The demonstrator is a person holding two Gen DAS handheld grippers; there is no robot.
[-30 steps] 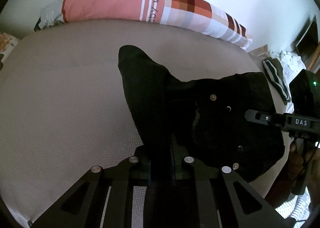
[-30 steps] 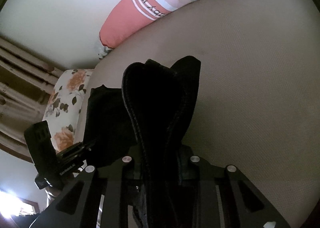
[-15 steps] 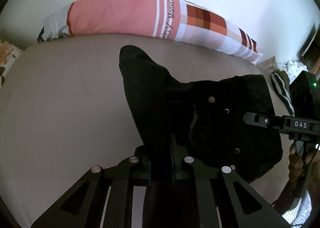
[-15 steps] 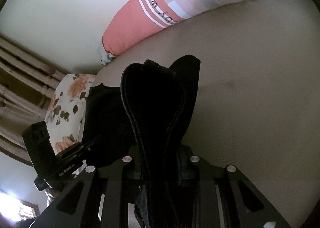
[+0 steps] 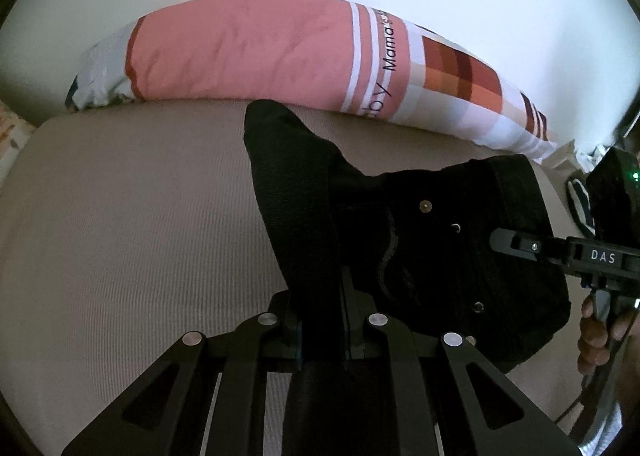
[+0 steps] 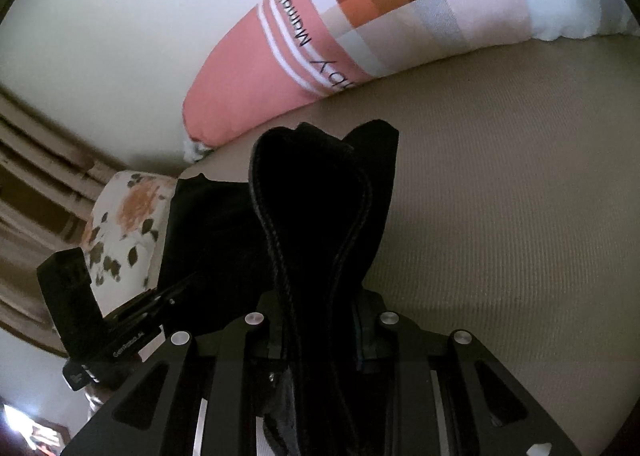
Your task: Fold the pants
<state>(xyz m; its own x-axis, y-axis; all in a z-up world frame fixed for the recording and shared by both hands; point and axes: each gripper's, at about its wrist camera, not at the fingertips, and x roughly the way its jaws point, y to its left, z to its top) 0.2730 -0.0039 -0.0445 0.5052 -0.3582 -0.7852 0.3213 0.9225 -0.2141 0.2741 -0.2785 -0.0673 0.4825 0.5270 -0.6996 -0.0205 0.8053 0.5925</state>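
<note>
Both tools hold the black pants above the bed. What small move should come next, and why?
Probably lower both together and lay the fabric flat. The left tool and the right tool are each shut on a bunched part of the pants, which hang in loose folds over the bare beige mattress, in front of the long pillow.

Both grippers have carried the black pants [image 5: 420,240] across the bed toward the pink pillow [image 5: 248,52]. The pillow now appears larger and nearer in both wrist views.
</note>
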